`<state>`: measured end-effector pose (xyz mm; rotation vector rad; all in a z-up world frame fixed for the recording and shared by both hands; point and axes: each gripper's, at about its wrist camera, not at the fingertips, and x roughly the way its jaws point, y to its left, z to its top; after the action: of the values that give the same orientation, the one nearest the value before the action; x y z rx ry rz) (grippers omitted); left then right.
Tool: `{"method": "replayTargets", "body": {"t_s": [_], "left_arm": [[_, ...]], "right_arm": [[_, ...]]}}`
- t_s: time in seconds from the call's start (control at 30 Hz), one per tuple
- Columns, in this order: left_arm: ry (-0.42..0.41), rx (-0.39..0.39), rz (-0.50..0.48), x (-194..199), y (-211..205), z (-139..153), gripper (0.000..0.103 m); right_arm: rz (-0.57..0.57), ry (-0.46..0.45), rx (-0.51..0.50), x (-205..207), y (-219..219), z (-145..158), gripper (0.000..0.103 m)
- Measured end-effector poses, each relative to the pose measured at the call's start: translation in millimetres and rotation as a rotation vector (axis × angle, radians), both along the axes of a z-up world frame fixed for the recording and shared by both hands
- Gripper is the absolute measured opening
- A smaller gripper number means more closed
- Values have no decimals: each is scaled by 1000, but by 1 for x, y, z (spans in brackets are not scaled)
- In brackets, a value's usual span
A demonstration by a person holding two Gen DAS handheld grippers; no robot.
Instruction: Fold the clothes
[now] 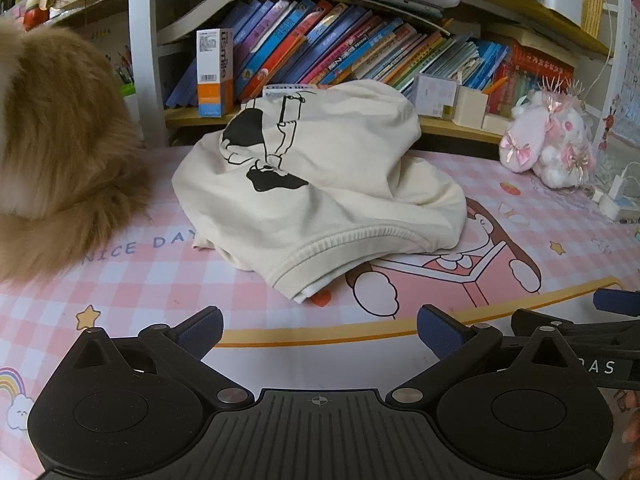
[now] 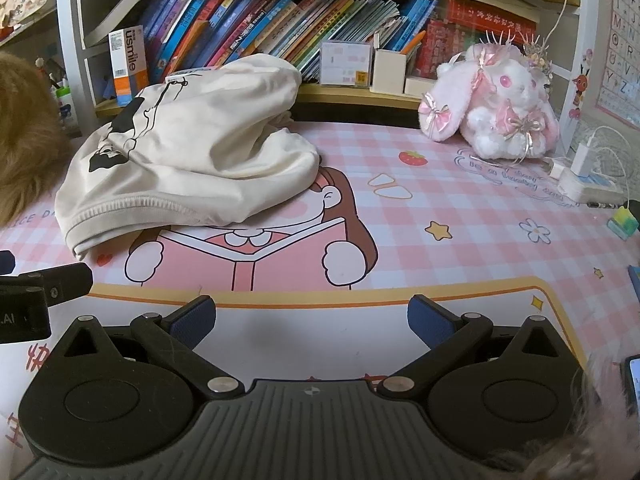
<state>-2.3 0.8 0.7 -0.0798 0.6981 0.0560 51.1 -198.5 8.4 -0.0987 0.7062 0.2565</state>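
Cream fabric: we see the crumpled garment heaped on the pink checked desk mat, at the foot of the bookshelf | left gripper spread wide, holding nothing, short of the hem | right gripper likewise agape and empty | pink plush rabbit well apart, to the right.

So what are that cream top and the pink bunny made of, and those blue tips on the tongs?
The cream top looks like soft matte cotton knit; its ribbed hem and loose folds suggest that. The pink bunny seems to be fluffy plush with shiny satin-like bows. The blue pads look like textured rubber, though I can't be sure.
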Motion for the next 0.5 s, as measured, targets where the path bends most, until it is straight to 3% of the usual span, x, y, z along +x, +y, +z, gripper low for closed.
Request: {"method": "replayTargets", "body": {"t_s": [0.5], "left_arm": [[3,8,-16,1,-3,-3,103]], "right_arm": [[8,15,7,3,1,-3,103]]}}
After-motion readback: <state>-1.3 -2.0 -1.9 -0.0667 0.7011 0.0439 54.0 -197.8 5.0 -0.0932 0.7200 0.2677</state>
